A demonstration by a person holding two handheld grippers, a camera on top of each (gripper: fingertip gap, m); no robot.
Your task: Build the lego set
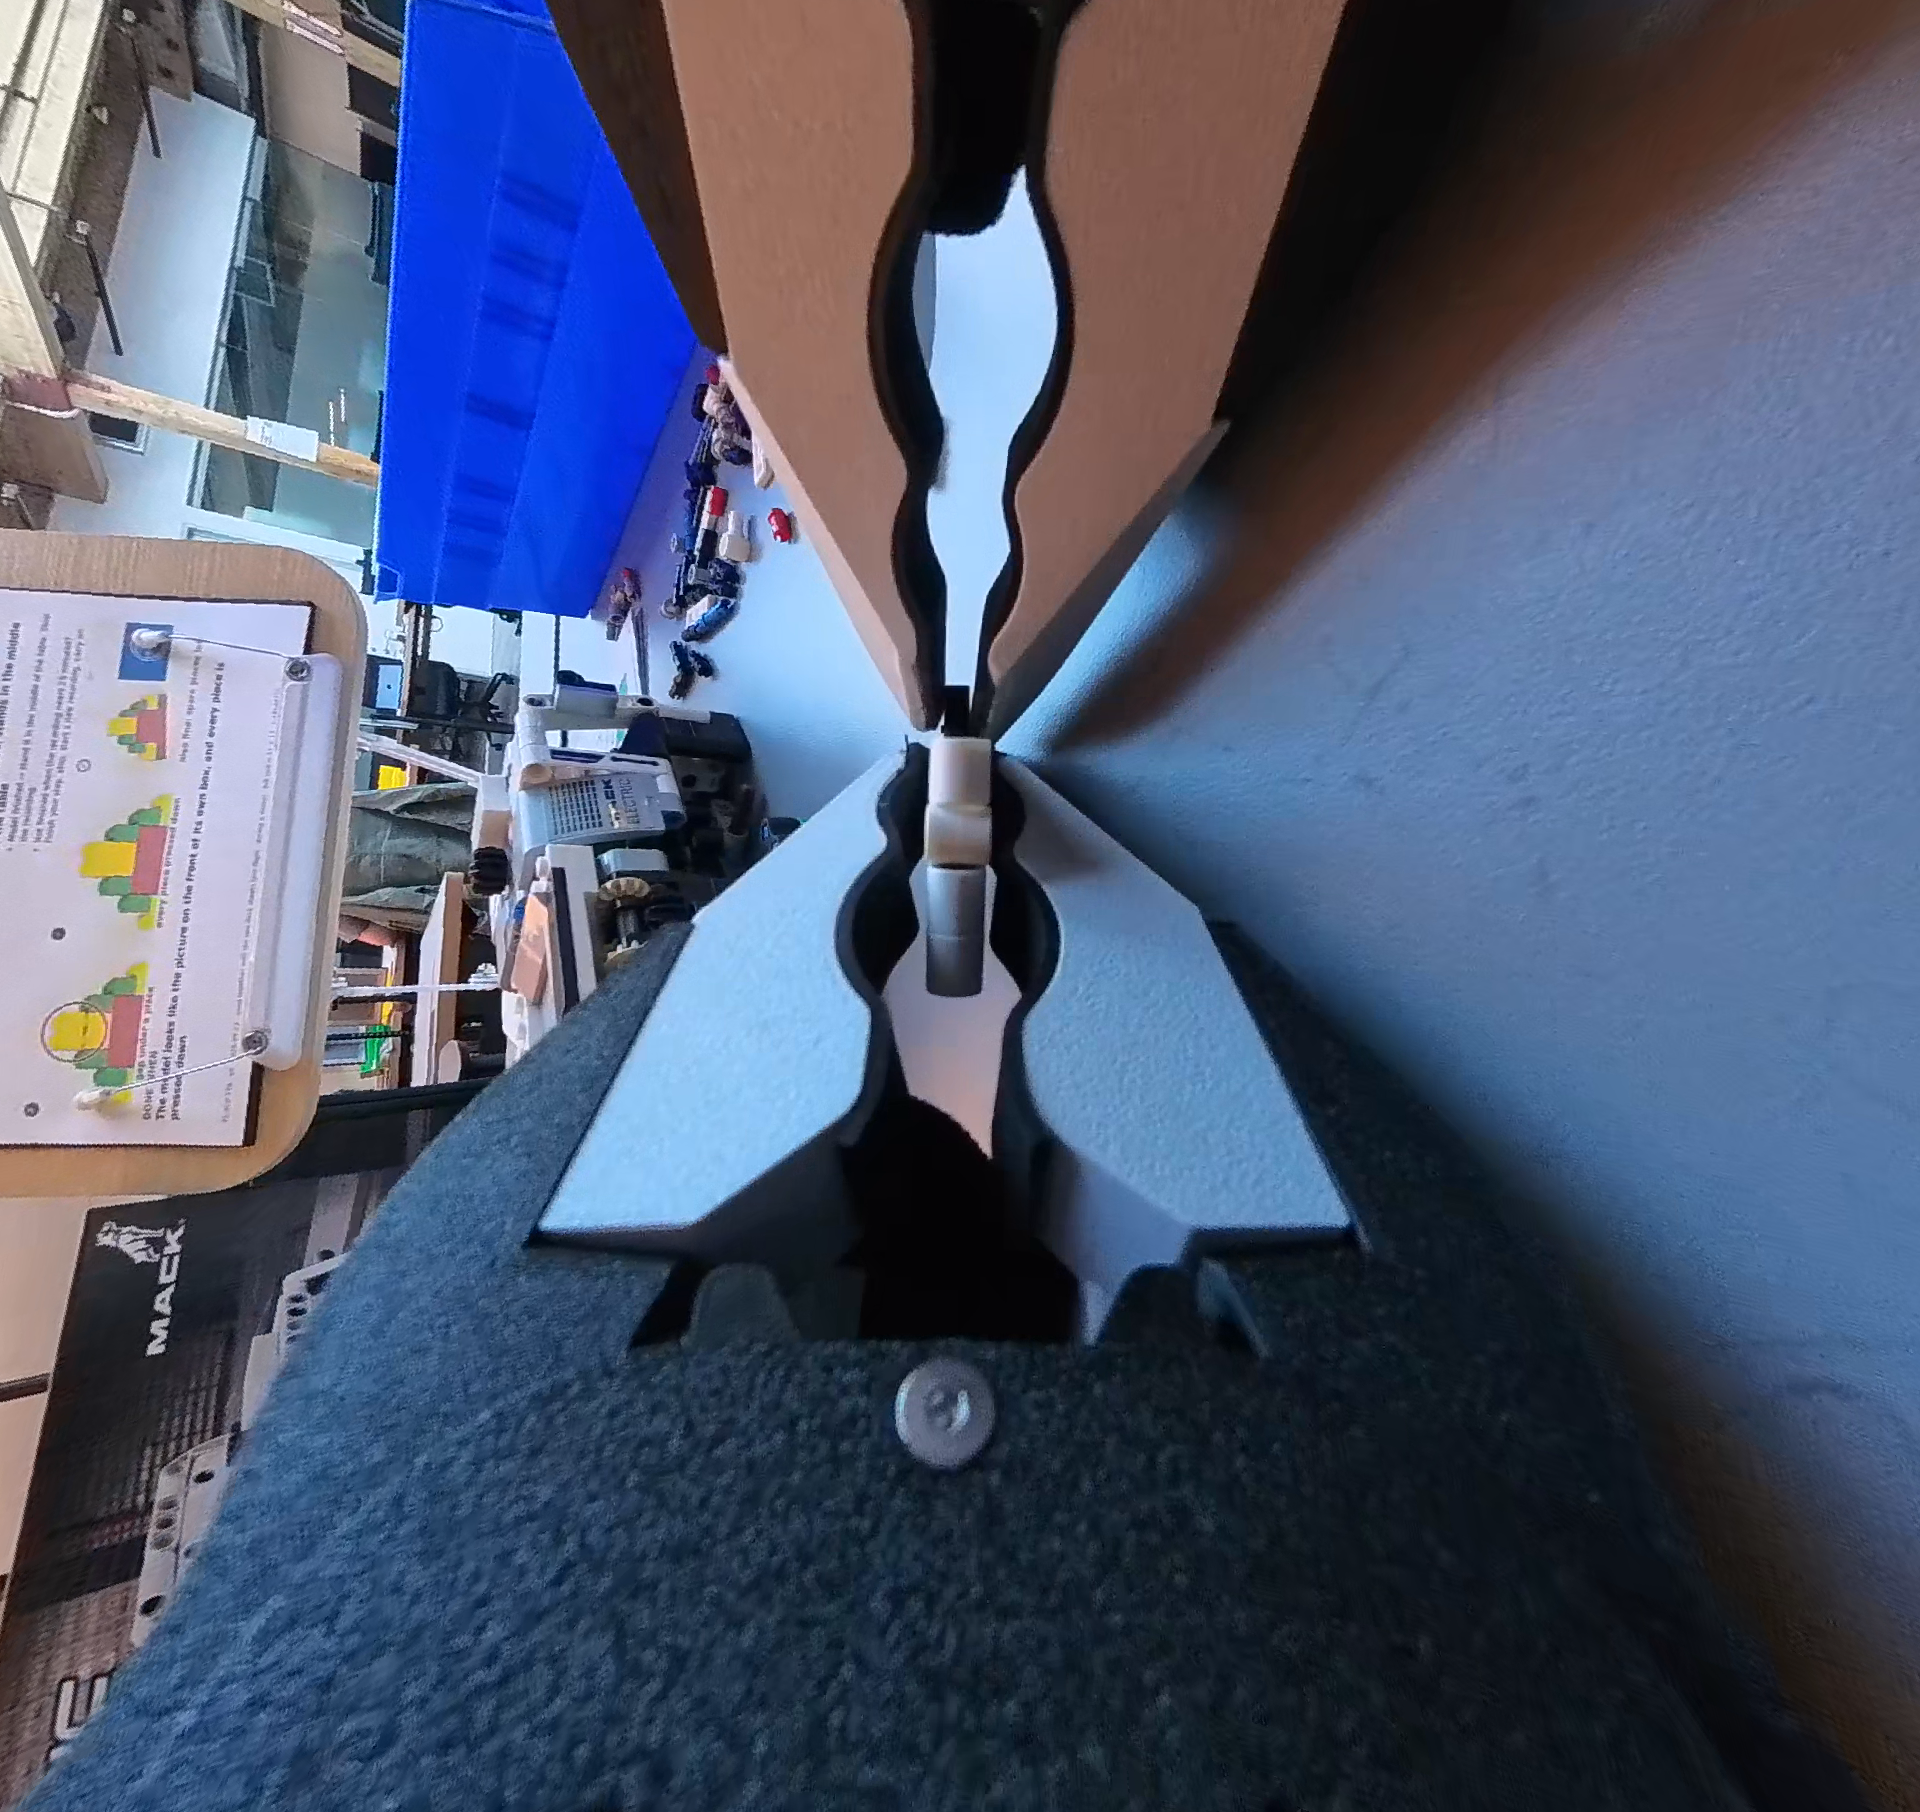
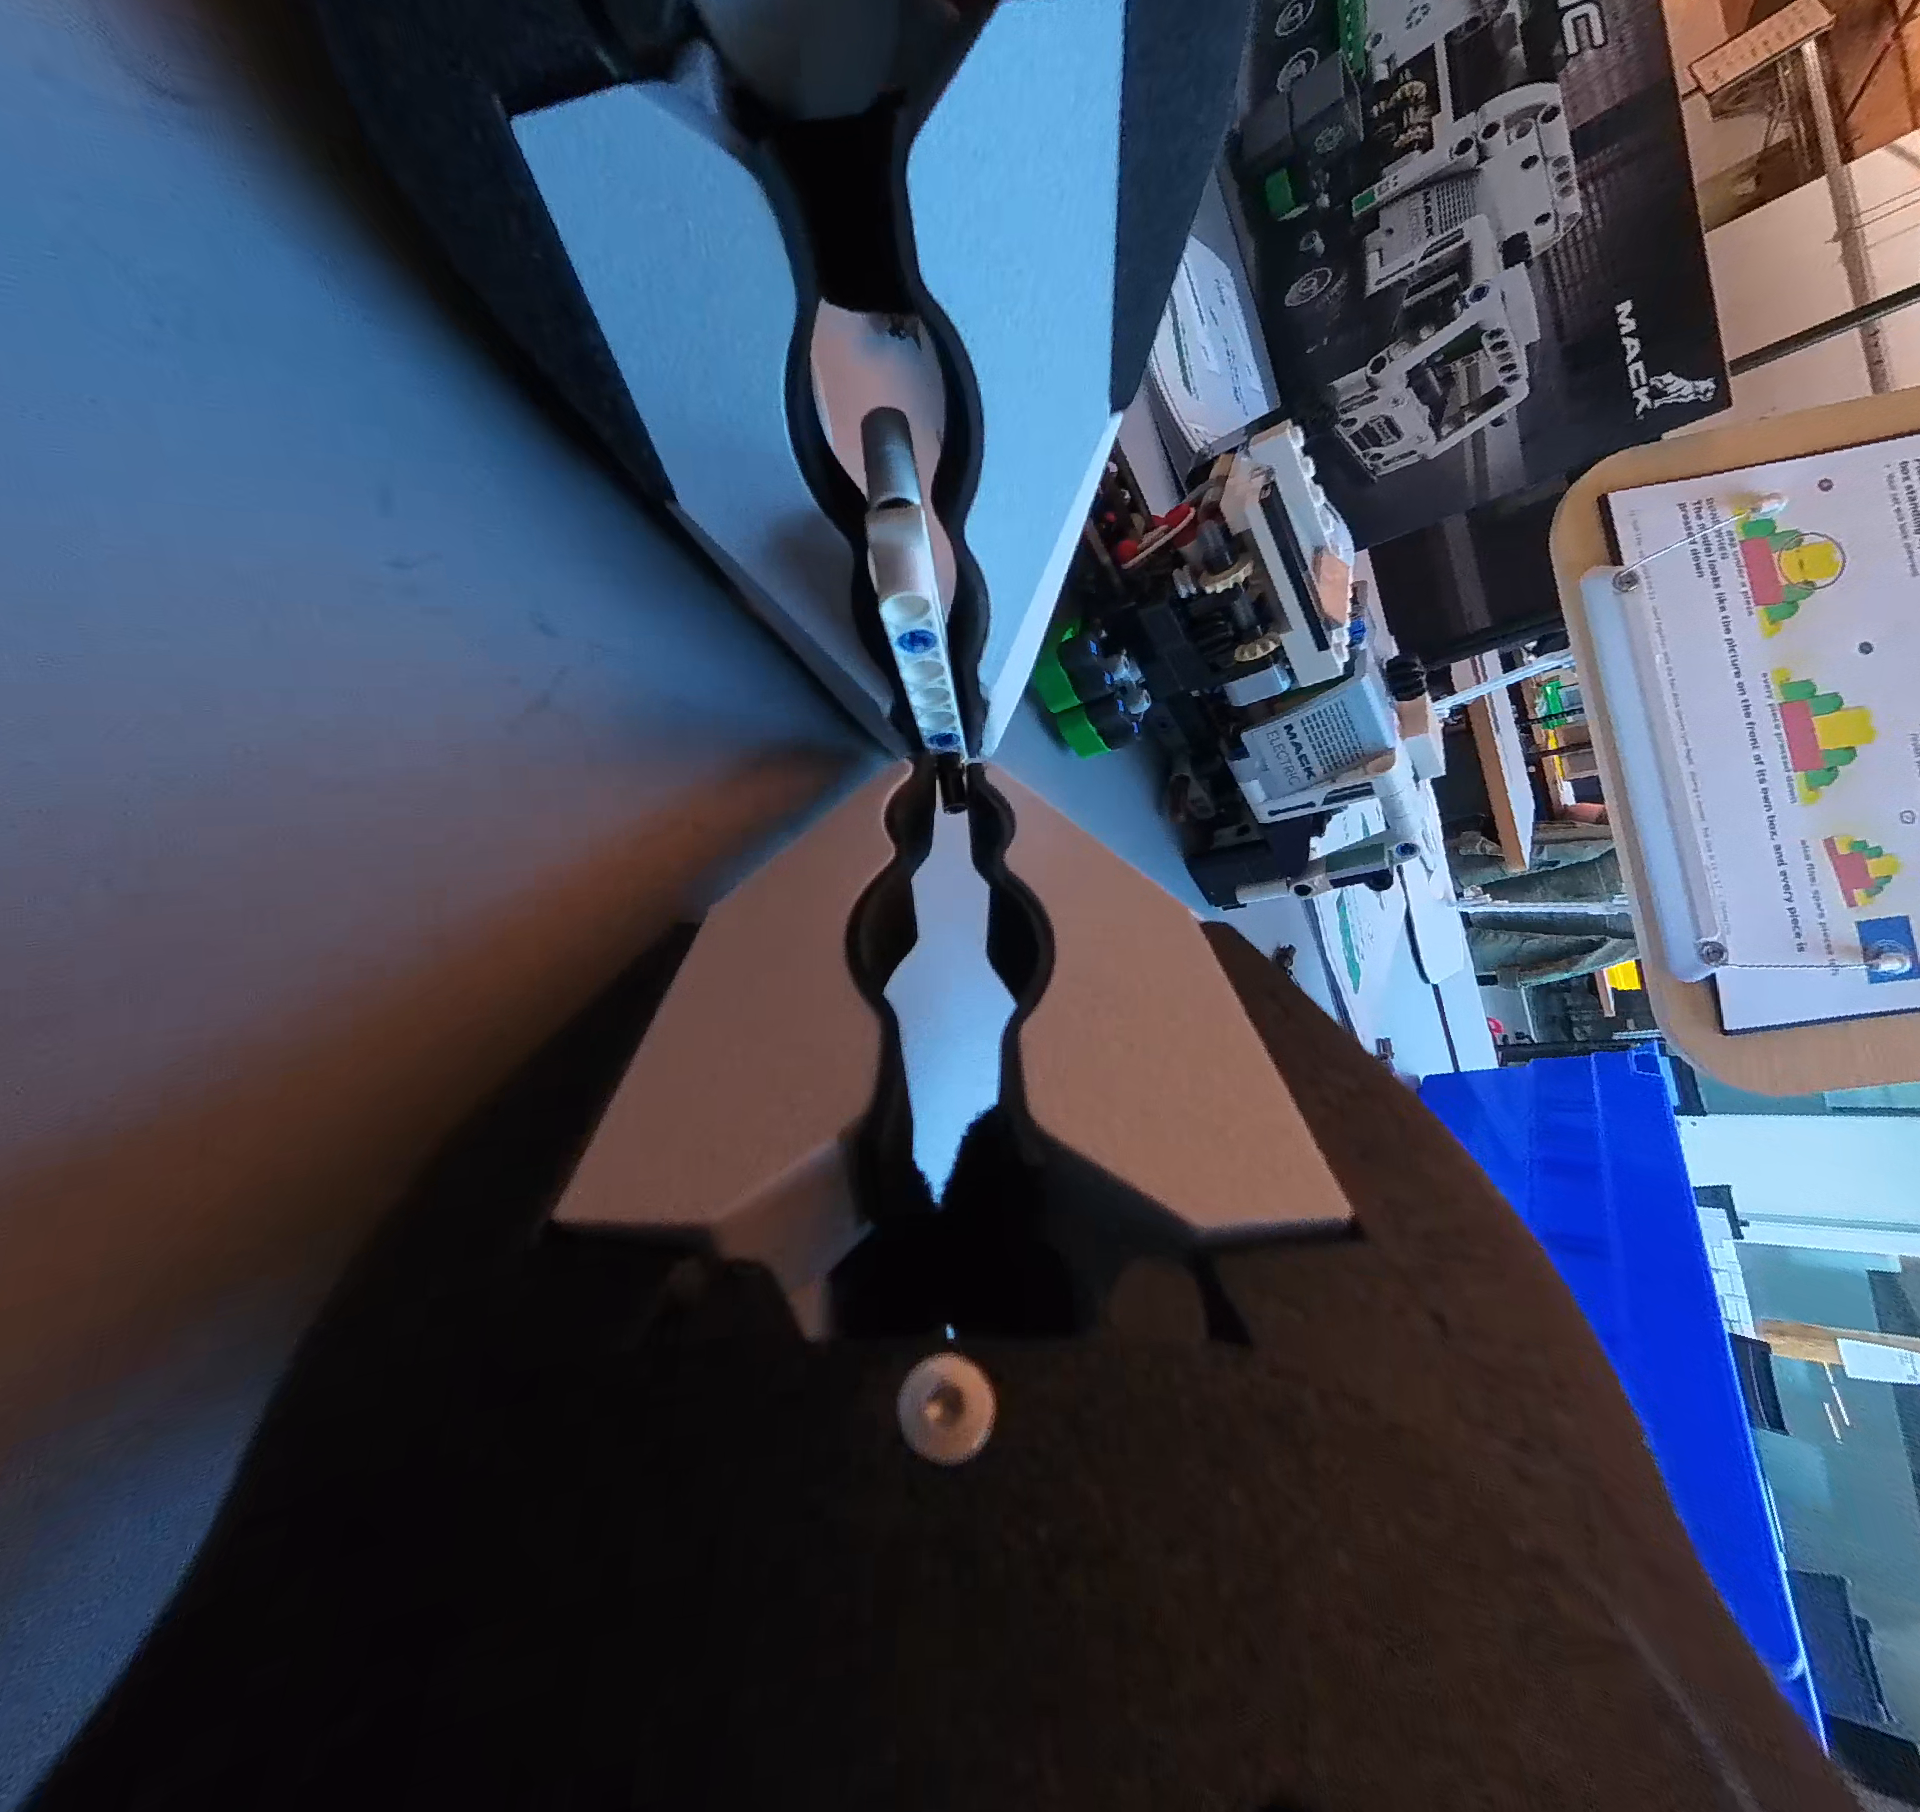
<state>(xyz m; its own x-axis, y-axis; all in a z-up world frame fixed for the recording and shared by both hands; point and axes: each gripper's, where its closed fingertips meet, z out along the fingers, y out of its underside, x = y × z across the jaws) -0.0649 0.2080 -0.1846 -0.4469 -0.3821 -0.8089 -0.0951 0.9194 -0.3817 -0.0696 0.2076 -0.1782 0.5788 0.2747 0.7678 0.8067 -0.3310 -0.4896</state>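
Note:
My two grippers meet tip to tip above the table. My left gripper (image 1: 956, 760) is shut on a white lego beam (image 1: 958, 796) that has a grey cylinder (image 1: 954, 931) at its rear end. In the right wrist view the same beam (image 2: 920, 640) shows blue pins in its holes, held by the left gripper (image 2: 935, 739). My right gripper (image 2: 951, 775) is shut on a small black pin (image 2: 951, 791). The pin's tip sits at the end of the beam. The right gripper (image 1: 954, 697) and its pin (image 1: 954, 708) come in from the top of the left wrist view.
A part-built white truck model (image 2: 1278, 682) stands on the table, with green pieces (image 2: 1081, 713) beside it. Loose lego parts (image 1: 717, 536) lie near a blue bin (image 1: 499, 308). The set's box (image 2: 1455, 204) and an instruction board (image 2: 1766, 723) stand behind. Only a small space, under 4 cm, lies between the two pairs of fingers.

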